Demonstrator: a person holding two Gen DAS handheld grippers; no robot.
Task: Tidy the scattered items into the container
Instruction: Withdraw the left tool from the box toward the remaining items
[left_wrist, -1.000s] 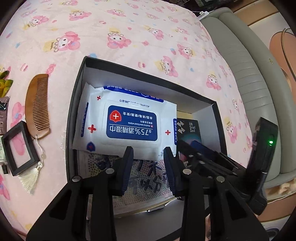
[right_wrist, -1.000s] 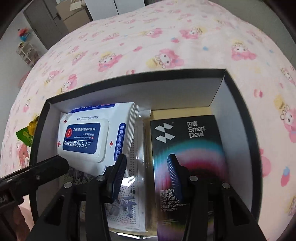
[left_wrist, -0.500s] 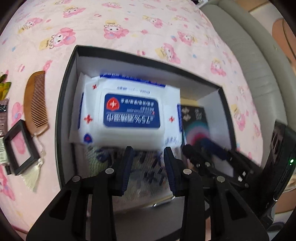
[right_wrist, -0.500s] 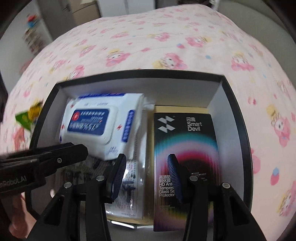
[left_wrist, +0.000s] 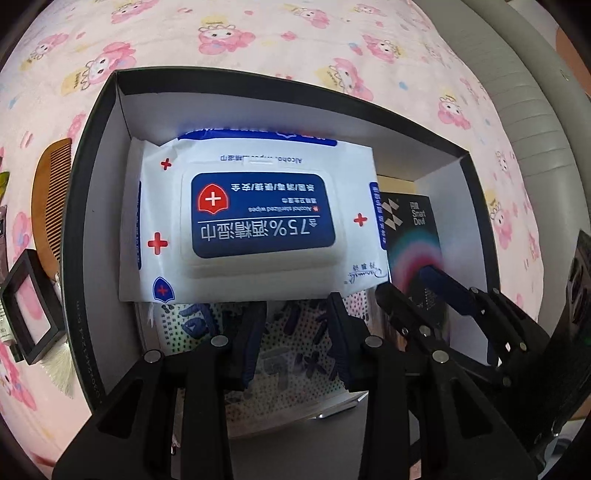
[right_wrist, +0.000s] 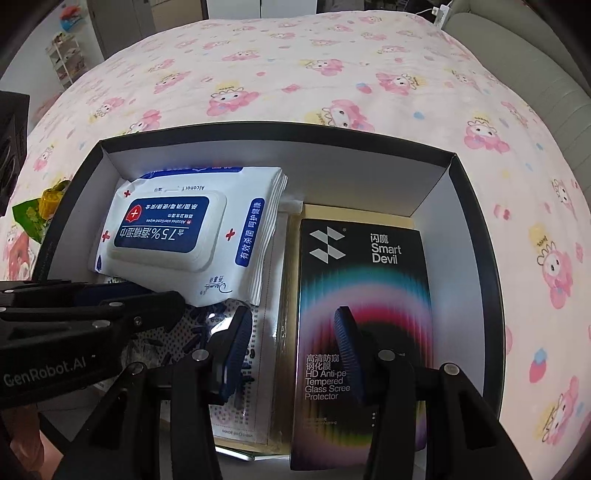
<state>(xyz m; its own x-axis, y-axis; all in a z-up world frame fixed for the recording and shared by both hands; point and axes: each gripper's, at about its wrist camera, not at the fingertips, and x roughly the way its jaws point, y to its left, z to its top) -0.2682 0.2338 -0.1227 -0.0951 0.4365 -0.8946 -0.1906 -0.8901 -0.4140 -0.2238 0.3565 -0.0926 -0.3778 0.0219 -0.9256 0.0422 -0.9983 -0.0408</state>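
A black box (left_wrist: 92, 184) with white inner walls sits on the pink bedsheet. Inside lie a white and blue wipes pack (left_wrist: 258, 221), a dotted flat packet (left_wrist: 295, 350) under it, and a black screen protector box (left_wrist: 413, 236). My left gripper (left_wrist: 295, 332) hangs open just above the dotted packet, nothing between its fingers. My right gripper (right_wrist: 291, 343) is open too, hovering over the left edge of the screen protector box (right_wrist: 362, 288), beside the wipes pack (right_wrist: 170, 236). Each gripper shows in the other's view: right gripper (left_wrist: 402, 282), left gripper (right_wrist: 159, 295).
Left of the box on the sheet lie a wooden comb (left_wrist: 51, 199) with a tassel, a small black-framed case (left_wrist: 29, 306) and a green snack packet (right_wrist: 33, 214). A grey padded headboard (left_wrist: 535, 122) runs along the right side of the bed.
My left gripper has sunk closer into the box, so the wipes pack looks larger. The right view has rolled a little, and the left gripper reaches further into it.
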